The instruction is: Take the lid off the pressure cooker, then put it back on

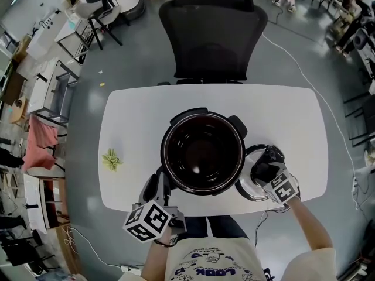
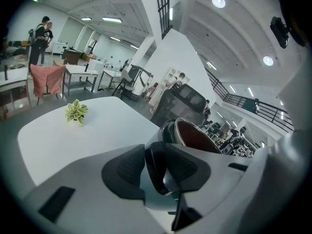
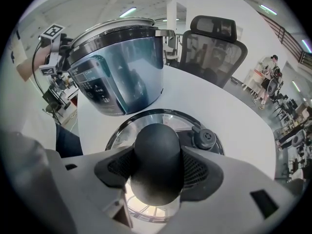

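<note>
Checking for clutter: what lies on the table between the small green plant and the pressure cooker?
Nothing: the head view shows only bare white table between the plant and the pressure cooker.

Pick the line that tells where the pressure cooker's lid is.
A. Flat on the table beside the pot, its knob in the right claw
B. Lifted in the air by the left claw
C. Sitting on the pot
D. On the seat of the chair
A: the lid lies flat on the table beside the open pot, and the right claw is closed on its knob.
</note>
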The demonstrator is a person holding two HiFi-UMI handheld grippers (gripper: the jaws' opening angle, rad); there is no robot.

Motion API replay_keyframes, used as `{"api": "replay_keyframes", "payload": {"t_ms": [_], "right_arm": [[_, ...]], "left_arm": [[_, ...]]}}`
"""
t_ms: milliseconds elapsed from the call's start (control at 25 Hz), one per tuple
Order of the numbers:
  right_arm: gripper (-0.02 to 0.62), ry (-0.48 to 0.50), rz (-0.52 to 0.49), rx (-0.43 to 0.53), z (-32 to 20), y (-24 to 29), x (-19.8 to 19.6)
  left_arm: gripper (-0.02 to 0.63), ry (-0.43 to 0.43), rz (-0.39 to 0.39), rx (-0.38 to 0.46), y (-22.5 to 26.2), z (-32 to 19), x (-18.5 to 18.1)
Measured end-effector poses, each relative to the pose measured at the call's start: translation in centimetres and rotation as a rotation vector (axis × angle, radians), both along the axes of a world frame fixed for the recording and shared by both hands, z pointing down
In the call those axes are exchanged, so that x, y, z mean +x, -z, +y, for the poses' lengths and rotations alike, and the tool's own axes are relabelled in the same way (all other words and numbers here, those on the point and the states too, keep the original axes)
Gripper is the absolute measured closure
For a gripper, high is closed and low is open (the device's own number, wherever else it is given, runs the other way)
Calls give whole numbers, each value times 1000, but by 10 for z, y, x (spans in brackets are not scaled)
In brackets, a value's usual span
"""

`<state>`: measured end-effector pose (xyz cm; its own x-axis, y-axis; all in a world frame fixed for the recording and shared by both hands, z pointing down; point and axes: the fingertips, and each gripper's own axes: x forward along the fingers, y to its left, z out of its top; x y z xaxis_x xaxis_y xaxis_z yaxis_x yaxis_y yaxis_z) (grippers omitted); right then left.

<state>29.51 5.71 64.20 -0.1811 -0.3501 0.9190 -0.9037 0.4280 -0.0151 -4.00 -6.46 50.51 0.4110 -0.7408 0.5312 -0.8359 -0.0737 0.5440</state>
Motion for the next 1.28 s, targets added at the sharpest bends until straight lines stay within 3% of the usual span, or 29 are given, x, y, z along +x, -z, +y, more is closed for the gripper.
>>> {"api": "replay_keyframes", "payload": {"t_ms": [200, 360, 520, 840, 1080, 1280], "right_arm": [[263, -12, 14, 57, -2, 5, 0], [197, -80, -59, 110, -6, 11, -3], [199, -131, -99, 198, -19, 34, -7], [290, -334, -142, 495, -60, 126, 5], [367, -368, -173, 696, -86, 194, -4], [425, -366, -189, 804, -101, 233, -18]], "left_arm": [[474, -12, -16, 20, 0, 1, -1], [465, -28, -19, 45, 3, 2, -1], [440, -38, -16, 86, 18, 0, 0], [434, -40, -63, 210, 54, -17, -5], [437, -51, -104, 322, 87, -36, -3], [456, -81, -160, 435, 121, -49, 5]]}}
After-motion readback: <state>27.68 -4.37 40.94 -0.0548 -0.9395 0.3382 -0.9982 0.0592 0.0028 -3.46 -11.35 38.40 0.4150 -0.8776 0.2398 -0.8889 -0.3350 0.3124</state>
